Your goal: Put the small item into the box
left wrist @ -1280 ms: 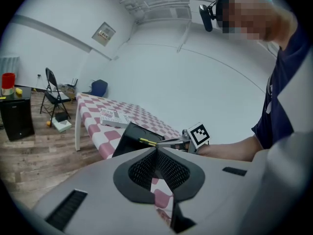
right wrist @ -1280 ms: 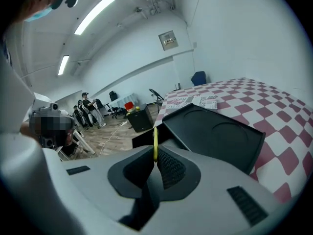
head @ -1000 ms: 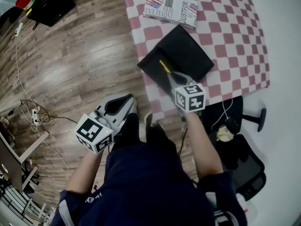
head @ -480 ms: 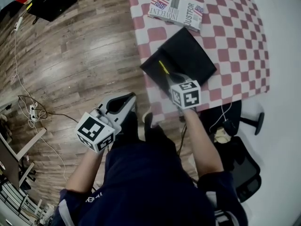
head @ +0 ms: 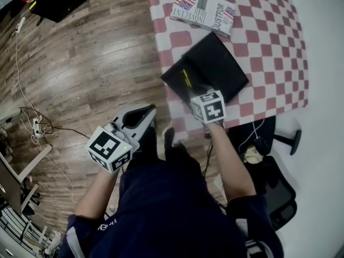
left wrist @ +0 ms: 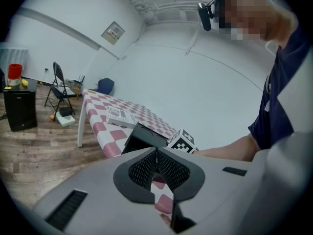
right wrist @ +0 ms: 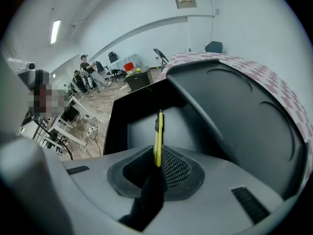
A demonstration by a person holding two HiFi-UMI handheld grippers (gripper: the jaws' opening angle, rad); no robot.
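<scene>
A black box (head: 217,63) lies open on the red-and-white checked table (head: 263,31), near its front edge. My right gripper (head: 194,89) is shut on a thin yellow item (head: 186,78) and holds it over the box's open compartment. In the right gripper view the yellow item (right wrist: 158,136) sticks up from between the pads, with the box's inside (right wrist: 146,126) behind it and the raised lid (right wrist: 244,111) at the right. My left gripper (head: 144,113) hangs low over the wooden floor beside the table, shut with nothing in it; its pads (left wrist: 165,166) meet.
A printed book (head: 201,8) lies farther back on the table. A black cabinet (head: 54,1) stands on the floor at the far left, with cables (head: 32,122) nearer. An office chair (head: 274,171) sits by the person's right side.
My right gripper has moved a little forward with the yellow item, deeper over the open box. The left gripper has hardly moved.
</scene>
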